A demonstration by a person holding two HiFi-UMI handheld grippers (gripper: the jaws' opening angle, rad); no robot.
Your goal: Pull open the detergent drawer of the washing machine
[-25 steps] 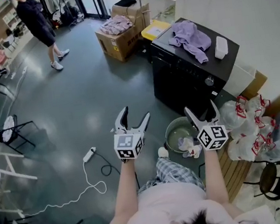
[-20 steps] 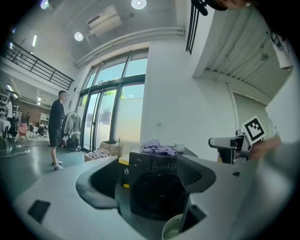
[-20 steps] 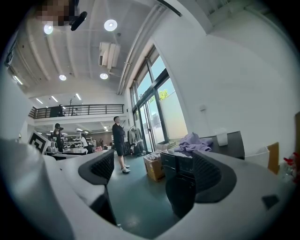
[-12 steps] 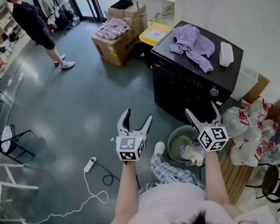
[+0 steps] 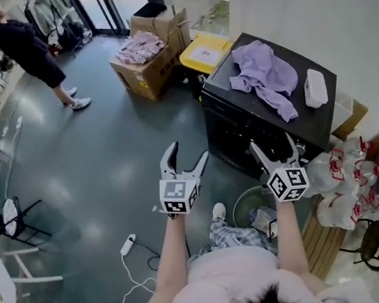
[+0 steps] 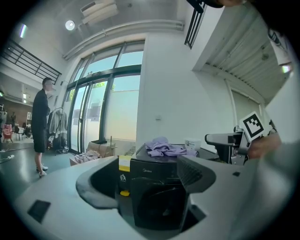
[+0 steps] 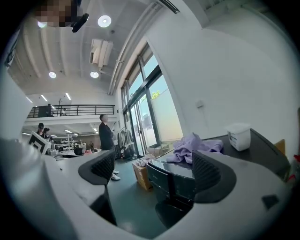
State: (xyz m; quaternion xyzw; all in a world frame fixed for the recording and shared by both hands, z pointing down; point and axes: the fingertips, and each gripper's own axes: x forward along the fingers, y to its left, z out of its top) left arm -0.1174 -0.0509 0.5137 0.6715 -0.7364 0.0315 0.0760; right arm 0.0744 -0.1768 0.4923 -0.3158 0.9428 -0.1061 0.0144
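Washing machine (image 5: 239, 130), boxy, glossy black

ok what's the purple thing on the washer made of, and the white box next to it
Purple thing: soft matte cloth, judging by its crumpled folds and limp drape. White box: probably plastic, smooth, rigid, with rounded corners; the look leaves it open.

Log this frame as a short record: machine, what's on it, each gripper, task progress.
machine: black washing machine, in front of the person
on top: purple cloth, white container
left gripper: open, empty, short of the machine
right gripper: open, empty, short of the machine
progress: machine not yet touched
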